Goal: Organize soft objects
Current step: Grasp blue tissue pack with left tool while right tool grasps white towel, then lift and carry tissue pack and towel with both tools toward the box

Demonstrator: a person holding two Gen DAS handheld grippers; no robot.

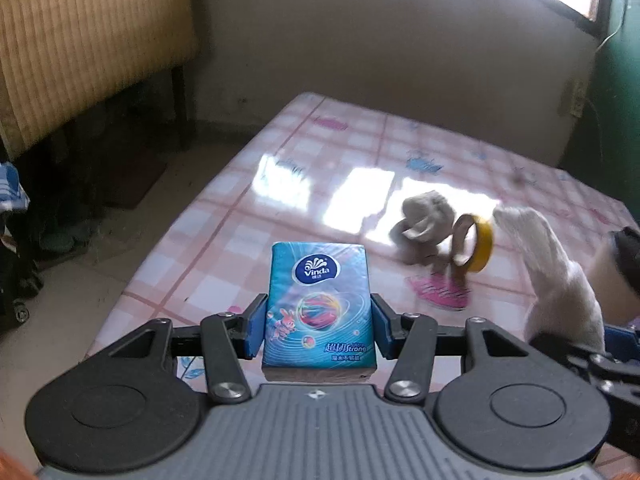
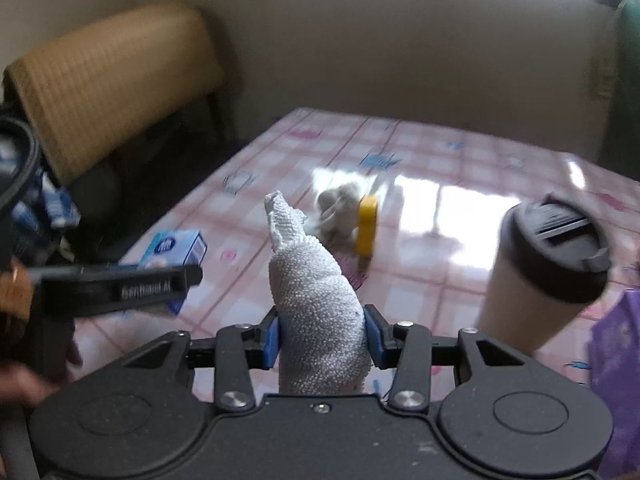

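Already both claws are loaded, so what matters is what lies ahead of them. At lower centre of the left wrist view the left gripper (image 1: 319, 330) is clamped on a blue Vinda tissue pack (image 1: 319, 308), its blue pads pressing the pack's two long sides; the pack's long axis runs straight up the frame, away from the camera. At lower centre of the right wrist view the right gripper (image 2: 322, 338) is clamped on a white terry cloth (image 2: 316, 320), which rises as a tapering roll towards mid-frame.

Beyond both, on the pink checked tablecloth (image 1: 360, 136), a grey crumpled cloth (image 1: 424, 224) lies just beside a yellow tape roll (image 1: 478, 246) standing on edge. It sits right of centre for the left claw and nearly dead ahead for the right, so the right hand looks better lined up. A lidded paper cup (image 2: 540, 272) stands at that view's right.
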